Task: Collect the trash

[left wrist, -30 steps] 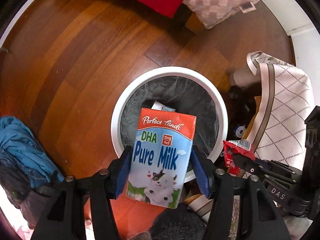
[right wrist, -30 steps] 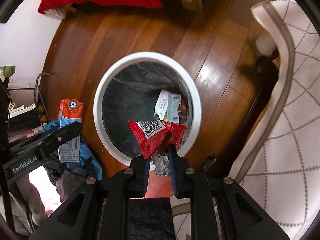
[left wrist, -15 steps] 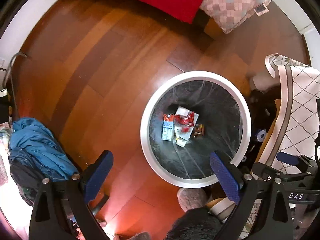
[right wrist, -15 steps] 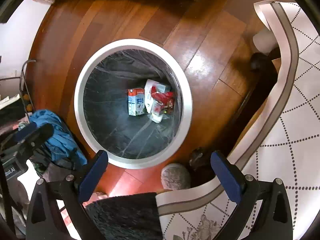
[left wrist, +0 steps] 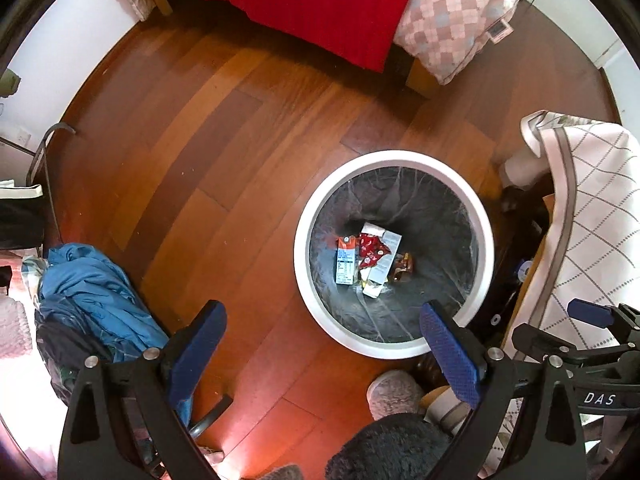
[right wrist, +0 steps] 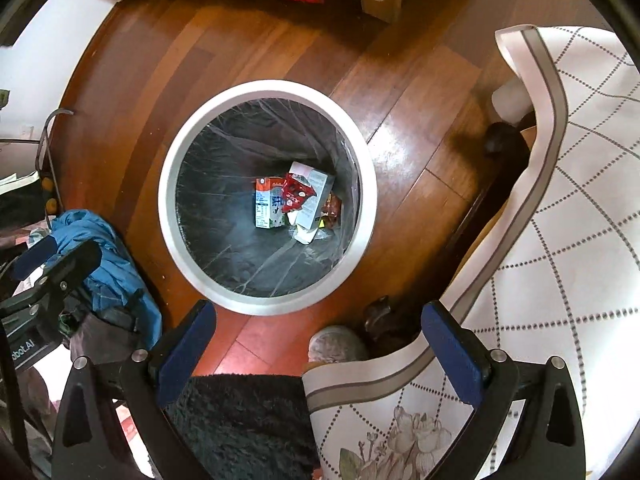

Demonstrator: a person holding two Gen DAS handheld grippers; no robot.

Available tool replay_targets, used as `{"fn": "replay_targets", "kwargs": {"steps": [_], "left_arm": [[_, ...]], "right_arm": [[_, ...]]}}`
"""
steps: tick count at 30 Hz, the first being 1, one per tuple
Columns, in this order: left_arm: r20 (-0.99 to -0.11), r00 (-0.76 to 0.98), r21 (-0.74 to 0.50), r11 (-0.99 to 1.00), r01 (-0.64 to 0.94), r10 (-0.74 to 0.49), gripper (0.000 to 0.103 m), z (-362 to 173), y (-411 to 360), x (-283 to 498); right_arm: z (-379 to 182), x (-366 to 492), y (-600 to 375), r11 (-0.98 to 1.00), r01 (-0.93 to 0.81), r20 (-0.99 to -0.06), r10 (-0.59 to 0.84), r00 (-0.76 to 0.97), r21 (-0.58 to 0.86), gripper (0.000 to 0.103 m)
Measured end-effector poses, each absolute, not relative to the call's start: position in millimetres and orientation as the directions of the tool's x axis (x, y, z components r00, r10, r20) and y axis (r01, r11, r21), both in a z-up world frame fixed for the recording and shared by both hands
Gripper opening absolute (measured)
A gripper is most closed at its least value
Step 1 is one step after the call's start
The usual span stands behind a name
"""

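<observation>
A round white trash bin (left wrist: 304, 216) (right wrist: 168, 184) with a dark liner stands on the wooden floor. At its bottom lie a milk carton (left wrist: 345, 261) (right wrist: 267, 202), a red snack wrapper (left wrist: 370, 249) (right wrist: 295, 196), a white box (left wrist: 385, 259) (right wrist: 316, 196) and other scraps. My left gripper (left wrist: 326, 352) hangs high above the bin's near rim, open and empty. My right gripper (right wrist: 320, 350) is also open and empty, above the near rim. The right gripper's blue fingertip (left wrist: 590, 314) shows at the right edge of the left wrist view.
A blue jacket heap (left wrist: 96, 292) (right wrist: 108, 256) lies left of the bin. A patterned white cloth (left wrist: 592, 208) (right wrist: 560, 240) drapes on the right. A red blanket (left wrist: 328, 4) and checked pillow (left wrist: 456, 12) sit at the back. A grey slipper (right wrist: 338, 346) and dark rug (right wrist: 240, 420) lie near.
Both grippers opened: the milk carton left the left one and the red wrapper left the right one, and both now lie in the bin. The left gripper rose.
</observation>
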State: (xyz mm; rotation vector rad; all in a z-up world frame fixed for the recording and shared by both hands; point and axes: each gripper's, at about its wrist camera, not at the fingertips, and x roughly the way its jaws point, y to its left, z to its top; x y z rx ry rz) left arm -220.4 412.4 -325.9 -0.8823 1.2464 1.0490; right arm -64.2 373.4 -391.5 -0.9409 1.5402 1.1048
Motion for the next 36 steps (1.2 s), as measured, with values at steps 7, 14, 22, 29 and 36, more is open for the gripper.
{"fn": "replay_targets", "kwargs": {"steps": [7,14,22,29,36], "left_arm": [[-0.977,0.041,0.025,0.304,-0.952,0.208,0.099,-288,390,-221],[-0.957,0.075,0.016,0.314,-0.949,0.278,0.099,-249,364,-224],[-0.922,0.103,0.023,0.318,-0.948,0.373,0.099,-202,326,-224],[-0.895,0.123,0.031,0.336,-0.941,0.429,0.099,-174,272,-195],[-0.910,0.206,0.003,0.502,-0.865,0.359,0.099,-201,206,-98]], "right_arm": [[-351,-64,352,0.291,-0.929,-0.973,0.036,-0.228,0.229,0.103],[-302,-65,326,0.271,-0.927,-0.964,0.137,-0.229,0.259,0.103],[-240,-65,287,0.255,-0.918,-0.931,0.287,-0.228,0.303,0.103],[-194,-38,226,0.293,-0.860,-0.858,0.438,-0.268,0.418,0.103],[-180,30,120,0.439,-0.782,-0.842,0.504,-0.193,0.442,0.103]]}}
